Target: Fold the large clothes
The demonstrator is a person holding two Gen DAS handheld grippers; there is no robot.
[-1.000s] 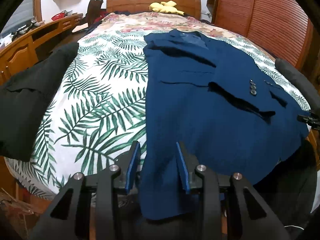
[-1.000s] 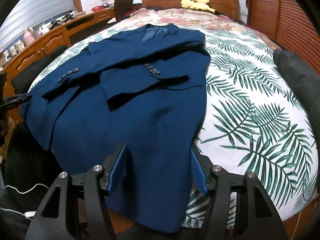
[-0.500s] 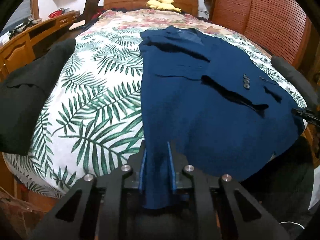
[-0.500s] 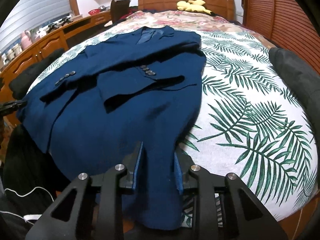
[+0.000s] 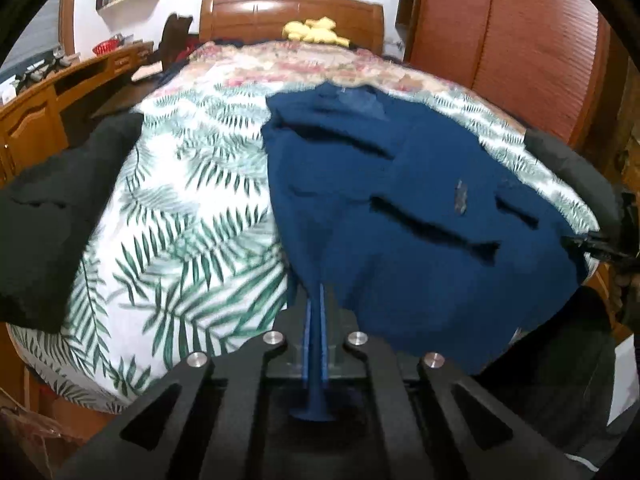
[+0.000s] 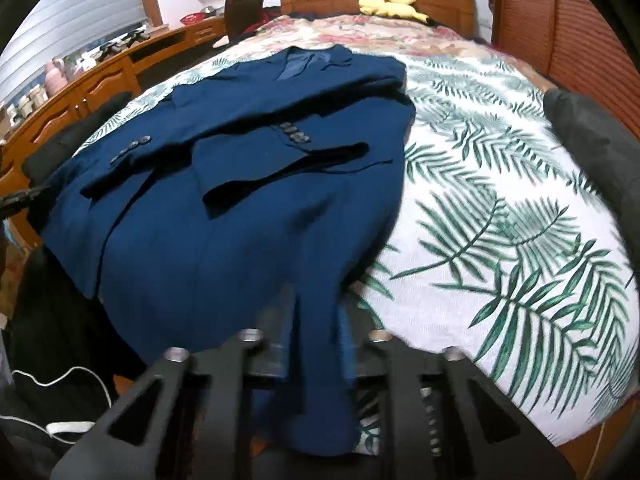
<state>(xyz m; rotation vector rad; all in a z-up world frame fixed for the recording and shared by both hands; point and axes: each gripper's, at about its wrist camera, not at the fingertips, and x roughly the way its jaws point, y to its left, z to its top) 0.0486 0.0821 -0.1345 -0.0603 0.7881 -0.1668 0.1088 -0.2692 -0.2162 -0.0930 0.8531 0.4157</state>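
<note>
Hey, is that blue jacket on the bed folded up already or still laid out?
Mostly laid out: the blue jacket lies lengthwise on the bed, only its sleeves folded across the front.

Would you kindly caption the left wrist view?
Left tool shut on navy blue suit jacket hem, over palm-leaf bedspread.

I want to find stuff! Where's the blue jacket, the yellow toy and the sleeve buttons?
blue jacket [image 6: 224,248]: right wrist view, on its lower back panel.
yellow toy [image 6: 390,5]: right wrist view, on its body by the headboard.
sleeve buttons [image 6: 295,133]: right wrist view, on the middle button.
</note>
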